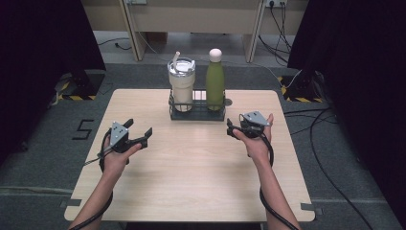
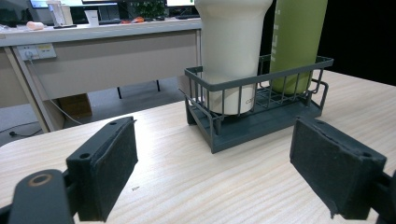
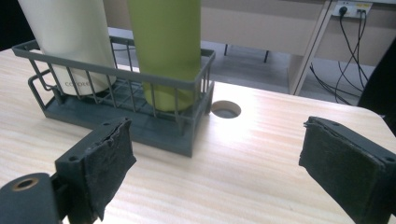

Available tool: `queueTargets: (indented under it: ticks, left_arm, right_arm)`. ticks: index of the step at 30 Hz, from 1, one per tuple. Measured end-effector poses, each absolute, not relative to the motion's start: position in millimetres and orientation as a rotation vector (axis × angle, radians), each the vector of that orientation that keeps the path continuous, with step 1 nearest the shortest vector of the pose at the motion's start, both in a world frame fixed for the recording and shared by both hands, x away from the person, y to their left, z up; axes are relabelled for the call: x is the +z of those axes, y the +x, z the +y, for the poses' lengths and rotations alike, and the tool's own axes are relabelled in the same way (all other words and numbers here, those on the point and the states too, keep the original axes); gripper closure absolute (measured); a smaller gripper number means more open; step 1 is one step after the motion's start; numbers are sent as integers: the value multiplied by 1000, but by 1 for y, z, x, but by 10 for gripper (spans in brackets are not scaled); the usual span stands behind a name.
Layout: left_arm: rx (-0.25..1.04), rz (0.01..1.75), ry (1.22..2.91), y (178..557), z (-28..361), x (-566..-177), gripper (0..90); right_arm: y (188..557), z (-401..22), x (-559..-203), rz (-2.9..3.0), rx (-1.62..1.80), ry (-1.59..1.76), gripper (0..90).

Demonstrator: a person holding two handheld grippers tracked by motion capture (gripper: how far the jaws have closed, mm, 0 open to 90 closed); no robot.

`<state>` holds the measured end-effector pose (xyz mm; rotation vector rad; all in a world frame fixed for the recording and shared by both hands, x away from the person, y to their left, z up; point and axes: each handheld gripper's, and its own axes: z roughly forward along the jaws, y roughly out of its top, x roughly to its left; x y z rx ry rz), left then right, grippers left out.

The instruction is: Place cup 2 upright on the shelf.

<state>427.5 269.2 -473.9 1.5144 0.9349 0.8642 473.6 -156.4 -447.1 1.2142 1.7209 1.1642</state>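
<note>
Grey carpet, trailing cables and dark curtains surround a pale wood-grain worktop (image 1: pixel 191 163) in the high view. A dark wire basket (image 1: pixel 197 113) stands at its far middle, holding a cream tumbler (image 1: pixel 181 86) with a clear lid and straw on the left and a green bottle (image 1: pixel 215 85) with a white cap on the right. Both forearms come in from the bottom edge. The left gripper (image 1: pixel 139 130) sits low over the near left of the worktop, angled toward the basket, jaws spread and empty. The right gripper (image 1: pixel 231 128) is held just beside the basket's right end, and its jaw state is hard to read here.

From the left gripper view, two black felt-like pads (image 2: pixel 109 172) stand wide apart with nothing between them. Beyond them the basket (image 2: pixel 254 100) shows its thin bars, the tumbler (image 2: pixel 232 51) and the bottle (image 2: pixel 295 44), with a desk behind.

Seen from the right gripper view, the frayed pads (image 3: pixel 105 161) are also wide apart and empty. The basket (image 3: pixel 180 84) lies close ahead, bottle (image 3: pixel 166 44) nearest, and a round hole (image 3: pixel 226 109) opens in the worktop beside it.
</note>
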Motion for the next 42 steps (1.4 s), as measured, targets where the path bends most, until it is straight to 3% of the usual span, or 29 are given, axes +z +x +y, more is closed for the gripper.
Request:
queueTargets:
  ticks: [42]
  left_arm:
    - [866,932,1515,423,266,-473,141]
  right_arm:
    - [410,-204,-475,1653,1131,1268,116]
